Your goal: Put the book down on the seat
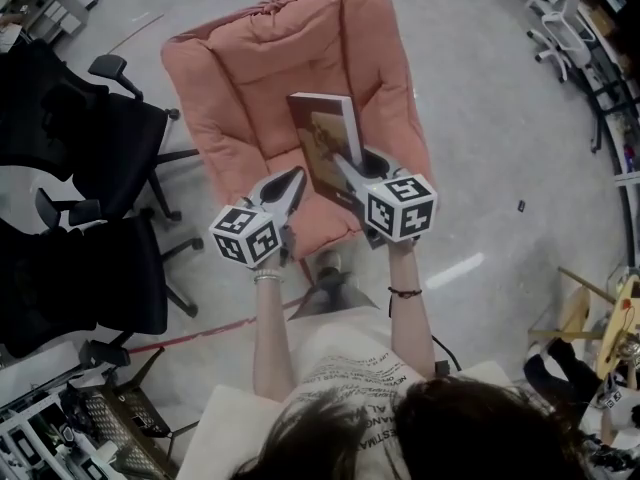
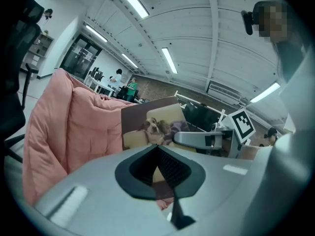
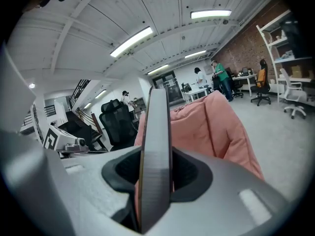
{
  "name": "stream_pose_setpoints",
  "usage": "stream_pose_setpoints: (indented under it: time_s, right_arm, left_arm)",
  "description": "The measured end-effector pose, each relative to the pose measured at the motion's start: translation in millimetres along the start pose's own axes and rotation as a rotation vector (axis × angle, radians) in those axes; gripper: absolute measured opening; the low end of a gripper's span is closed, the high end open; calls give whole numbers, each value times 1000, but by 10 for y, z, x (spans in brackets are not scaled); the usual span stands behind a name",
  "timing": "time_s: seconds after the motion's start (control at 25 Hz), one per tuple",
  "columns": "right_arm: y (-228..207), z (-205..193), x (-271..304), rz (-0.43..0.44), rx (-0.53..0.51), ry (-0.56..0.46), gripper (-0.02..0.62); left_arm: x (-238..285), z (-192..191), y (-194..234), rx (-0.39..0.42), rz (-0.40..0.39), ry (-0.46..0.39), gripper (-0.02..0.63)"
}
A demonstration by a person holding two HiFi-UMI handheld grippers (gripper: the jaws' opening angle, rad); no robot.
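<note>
A book (image 1: 325, 143) with a dog photo on its cover stands upright over the seat of a pink cushioned chair (image 1: 250, 78). My right gripper (image 1: 352, 168) is shut on the book's lower right edge. In the right gripper view the book's edge (image 3: 156, 146) fills the gap between the jaws. My left gripper (image 1: 292, 180) hangs just left of the book, its tips together and nothing in them. The left gripper view shows the cover (image 2: 157, 127), the right gripper (image 2: 197, 139) on it and the pink cushion (image 2: 74, 127) behind.
Two black office chairs (image 1: 110, 138) (image 1: 70, 268) stand close on the pink chair's left. A white office chair (image 1: 565, 23) and shelving are at the far right. A wooden frame (image 1: 590, 313) sits at the right edge. The person's shoe (image 1: 328, 266) is at the seat's front.
</note>
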State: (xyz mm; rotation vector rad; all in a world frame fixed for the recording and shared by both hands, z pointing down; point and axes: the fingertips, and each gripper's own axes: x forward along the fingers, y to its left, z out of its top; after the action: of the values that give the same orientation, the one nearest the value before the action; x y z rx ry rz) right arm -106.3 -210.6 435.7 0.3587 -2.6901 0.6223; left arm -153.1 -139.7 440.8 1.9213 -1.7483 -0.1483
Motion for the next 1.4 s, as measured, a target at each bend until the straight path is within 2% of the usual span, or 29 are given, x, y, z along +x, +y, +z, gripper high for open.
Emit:
stream_pose_setpoints:
  time_s: [0.32,0.52,0.96,1.08,1.4]
  right_arm:
    - [-267,-8,452,45,37,33,149]
    - [-471,-35,702,91,5,105,149]
    - [-829,-468,1182,182,-25,204,149]
    - [-912,-600,1321,193,-1,220,149]
    - [-992,-834,1565,234,-37,289,149]
  left_arm:
    - [274,24,391,-31,25,12,-8]
    - [473,-103,531,-80,63,29,-8]
    - [746,-604,777,-175,126,18,-8]
    - [809,-674,869,-226,135,-6,-8]
    - [962,-866,1013,-305,164,-35,-8]
